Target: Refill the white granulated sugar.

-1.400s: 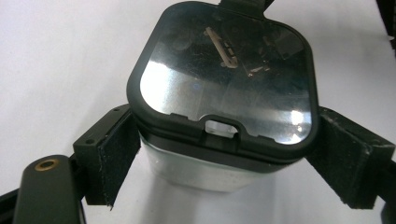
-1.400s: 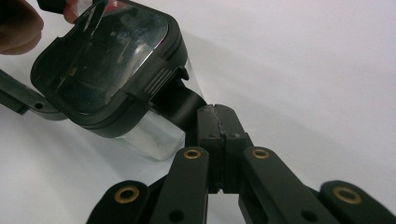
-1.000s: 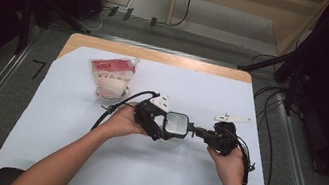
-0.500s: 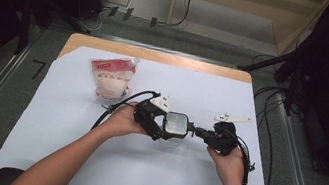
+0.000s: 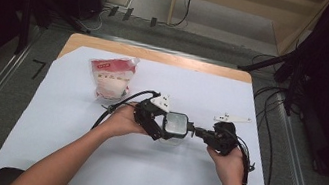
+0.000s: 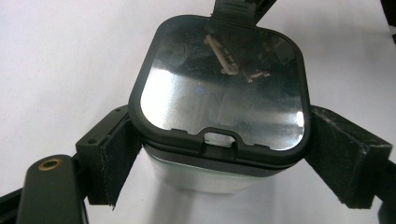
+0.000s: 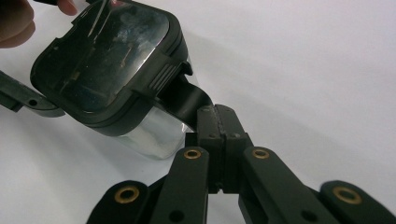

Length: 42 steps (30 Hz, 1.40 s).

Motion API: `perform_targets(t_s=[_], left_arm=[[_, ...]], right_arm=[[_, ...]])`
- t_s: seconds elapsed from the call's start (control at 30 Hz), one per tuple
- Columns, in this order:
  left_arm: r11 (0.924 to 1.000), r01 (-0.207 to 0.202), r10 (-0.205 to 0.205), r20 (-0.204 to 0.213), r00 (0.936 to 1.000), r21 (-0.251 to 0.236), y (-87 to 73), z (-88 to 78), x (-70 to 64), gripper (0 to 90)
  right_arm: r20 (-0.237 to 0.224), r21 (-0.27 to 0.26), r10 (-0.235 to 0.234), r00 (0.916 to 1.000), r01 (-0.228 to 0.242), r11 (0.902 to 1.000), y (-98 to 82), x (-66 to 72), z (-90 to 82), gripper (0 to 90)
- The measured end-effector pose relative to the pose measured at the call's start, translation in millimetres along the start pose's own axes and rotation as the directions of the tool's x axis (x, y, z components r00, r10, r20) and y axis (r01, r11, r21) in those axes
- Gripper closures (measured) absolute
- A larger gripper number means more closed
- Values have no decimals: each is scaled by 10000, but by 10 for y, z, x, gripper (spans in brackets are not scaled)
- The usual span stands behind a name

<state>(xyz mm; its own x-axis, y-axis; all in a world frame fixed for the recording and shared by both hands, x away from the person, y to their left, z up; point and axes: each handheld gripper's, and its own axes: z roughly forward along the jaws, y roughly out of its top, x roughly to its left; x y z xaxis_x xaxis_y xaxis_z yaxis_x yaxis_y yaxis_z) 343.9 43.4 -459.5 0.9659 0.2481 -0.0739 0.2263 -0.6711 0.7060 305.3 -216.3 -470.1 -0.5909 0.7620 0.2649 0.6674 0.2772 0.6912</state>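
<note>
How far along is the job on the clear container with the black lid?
Done: the left gripper is clamped on the clear square container with the black-framed lid, steadying it on the white table cover. In hand: the right gripper is shut on the lid's black latch tab. Left: the lid still sits closed; the red-and-white pouch lies untouched.

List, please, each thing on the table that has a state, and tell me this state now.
Container: upright on the white sheet, clamped at its sides.
Lid: closed on the container, latch flap pulled outward.
Latch flap: pinched at its end.
Left tongs: shut on the container.
Right tongs: shut on the latch flap.
Bag: lying flat, apart from both tongs; whether sealed, cannot tell.
</note>
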Motion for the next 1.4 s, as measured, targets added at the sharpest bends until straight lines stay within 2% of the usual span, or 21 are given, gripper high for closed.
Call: perform_targets(t_s=[0.2, 0.33, 0.57, 0.8, 1.07, 1.2, 1.3, 1.33, 1.4], left_arm=[[10000, -24, 25, -10, 10000, 93, -1, -17, 11, 163], [9999, 83, -83, 24, 10000, -100, -1, -14, 4, 159], [9996, -269, 267, -197, 9994, -66, 46, -59, -29, 166], [9994, -345, 342, -310, 9989, -67, 91, -83, -50, 168], [9996, -279, 280, -258, 9993, 46, 160, -102, -55, 165], [9990, -430, 432, -251, 9987, 109, 208, -115, -59, 167], [9993, -211, 210, -24, 9998, -314, 280, -159, -50, 180], [9993, -164, 167, 72, 9998, -344, 302, -168, -45, 183], [9994, -250, 251, 7, 9997, -243, 357, -170, -55, 185]], right_arm=[[-10, -48, -95, 10000, 95, 9999, 3, 13, 5, 900], [-30, -28, -75, 10000, 75, 10000, 3, 20, 2, 900], [-59, -35, -89, 9999, 89, 10000, 11, 30, 8, 900], [-74, -49, -109, 9999, 109, 9999, 10, 31, 8, 900], [-131, -79, -99, 9999, 98, 9999, 12, 28, 2, 900], [-138, -82, -48, 9999, 47, 10000, 13, 26, 3, 900], [-148, -93, -81, 9999, 79, 9999, 13, 27, 4, 900], [-152, -95, -76, 9999, 74, 9999, 13, 29, 3, 900], [-145, -76, -57, 9999, 56, 10000, 13, 35, 1, 900]])
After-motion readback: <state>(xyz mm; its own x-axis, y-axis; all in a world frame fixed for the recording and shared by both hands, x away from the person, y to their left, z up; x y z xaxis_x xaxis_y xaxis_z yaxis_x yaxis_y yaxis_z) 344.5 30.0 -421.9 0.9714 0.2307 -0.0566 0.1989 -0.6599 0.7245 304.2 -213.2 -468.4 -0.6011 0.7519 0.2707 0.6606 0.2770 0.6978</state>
